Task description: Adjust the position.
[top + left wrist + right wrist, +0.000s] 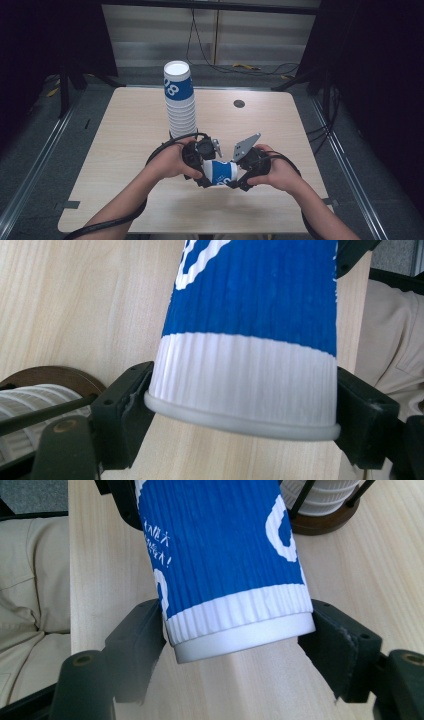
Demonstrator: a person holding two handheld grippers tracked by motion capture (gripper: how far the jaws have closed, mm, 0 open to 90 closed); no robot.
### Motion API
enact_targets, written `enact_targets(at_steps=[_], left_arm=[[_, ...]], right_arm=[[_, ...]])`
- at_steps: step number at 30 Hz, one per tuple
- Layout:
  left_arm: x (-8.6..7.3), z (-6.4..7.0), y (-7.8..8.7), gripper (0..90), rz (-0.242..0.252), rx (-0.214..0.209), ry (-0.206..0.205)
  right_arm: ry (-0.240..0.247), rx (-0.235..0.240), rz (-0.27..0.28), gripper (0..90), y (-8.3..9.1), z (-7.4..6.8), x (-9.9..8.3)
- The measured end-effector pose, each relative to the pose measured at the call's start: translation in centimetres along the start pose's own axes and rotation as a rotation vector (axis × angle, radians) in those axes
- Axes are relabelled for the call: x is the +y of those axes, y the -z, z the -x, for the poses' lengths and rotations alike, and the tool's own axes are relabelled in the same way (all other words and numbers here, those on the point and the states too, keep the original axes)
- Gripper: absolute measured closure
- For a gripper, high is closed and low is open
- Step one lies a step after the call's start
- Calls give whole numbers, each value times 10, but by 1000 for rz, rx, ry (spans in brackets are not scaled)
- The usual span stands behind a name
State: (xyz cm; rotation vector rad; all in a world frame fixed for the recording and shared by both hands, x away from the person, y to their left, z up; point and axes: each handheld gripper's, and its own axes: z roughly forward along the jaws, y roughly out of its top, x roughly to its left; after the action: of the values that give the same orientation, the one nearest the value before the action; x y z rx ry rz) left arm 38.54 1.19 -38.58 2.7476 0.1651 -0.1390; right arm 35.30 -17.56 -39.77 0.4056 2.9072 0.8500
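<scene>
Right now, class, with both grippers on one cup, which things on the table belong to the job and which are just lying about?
In the job:
- blue-and-white ribbed paper cup, held sideways at both ends
- left gripper, shut near its rim
- right gripper, shut near its base
- tall stack of matching paper cups on a dark round base

Lying about:
- small dark round disc set in the pale wooden table

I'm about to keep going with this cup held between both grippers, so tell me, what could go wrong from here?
1. The blue-and-white paper cup is clamped at its rim by the left gripper and at its base by the right gripper; squeezing harder could crush the ribbed wall.
2. The tall cup stack stands just behind the hands; a swing could topple it.
</scene>
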Motion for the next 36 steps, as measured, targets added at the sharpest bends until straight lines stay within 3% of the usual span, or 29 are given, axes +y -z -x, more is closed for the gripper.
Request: enact_targets(at_steps=[4, 10, 12, 13, 14, 18, 22, 28, 33, 36], left_arm=[[1, 0, 1, 206, 13, -4, -1], [1, 1, 2, 207, 18, 14, -13], [1, 2, 2, 207, 21, 20, -24], [1, 2, 2, 207, 35, 49, -51], [1, 2, 3, 201, 28, 49, -68], [-6, 0, 2, 179, 115, 65, -85], [-11, 1, 3, 171, 185, 56, -66], [-12, 0, 3, 175, 166, 57, -49], [-17, -3, 4, 175, 196, 72, -49], [-19, -3, 2, 174, 223, 68, -13]], right_arm=[[-16, 5, 11, 249, -2, 0, -1], [0, -3, 2, 277, -8, 0, -1], [3, 3, 2, 289, -10, 0, -2], [3, 2, -6, 292, -11, 0, -3], [-7, -14, -9, 294, -13, 0, -3], [-21, -14, -2, 296, -13, 2, -6], [-57, -4, 57, 297, -8, 3, -15], [-77, -8, 92, 296, -6, 2, -26], [-114, -26, 125, 296, 3, 5, -39], [-128, -36, 149, 296, 7, 5, -44]])
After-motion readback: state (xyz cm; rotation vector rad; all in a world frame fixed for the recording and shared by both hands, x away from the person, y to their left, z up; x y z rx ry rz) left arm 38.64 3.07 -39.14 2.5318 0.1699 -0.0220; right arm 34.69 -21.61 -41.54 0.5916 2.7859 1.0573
